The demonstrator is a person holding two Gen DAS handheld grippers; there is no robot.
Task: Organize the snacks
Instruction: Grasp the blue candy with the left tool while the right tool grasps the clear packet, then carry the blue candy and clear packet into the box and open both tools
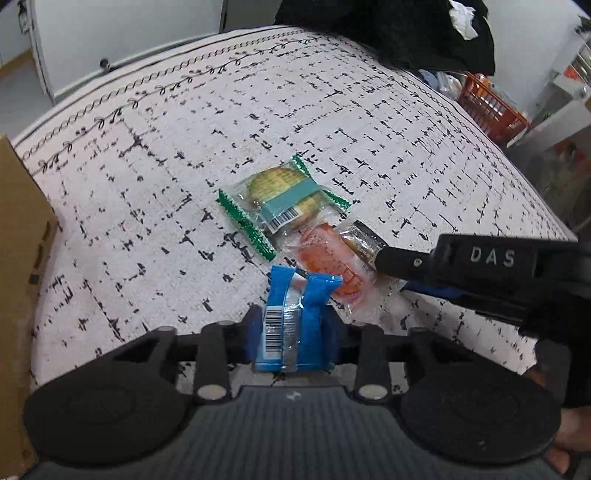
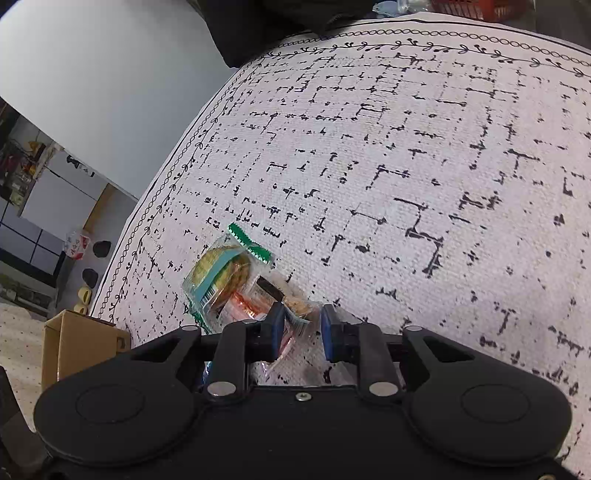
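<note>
The left tool [image 1: 291,328] clamps the blue packet [image 1: 291,317] on the tabletop [image 1: 369,122] while the right tool [image 2: 301,328] pinches a clear wrapper's [image 2: 295,308] edge, which I think could slip, dragging the orange packet [image 1: 328,266] along.

- I see a table under a white cloth [image 1: 258,110] printed with broken black grid lines and a vine border
- Behind it, white cabinet doors [image 1: 110,33] and pale floor
- An orange basket [image 1: 487,107] stands past the far right corner
- A cardboard box [image 2: 74,343] sits at the table's left edge
- Dark fabric [image 1: 388,29] is heaped at the far side
</note>
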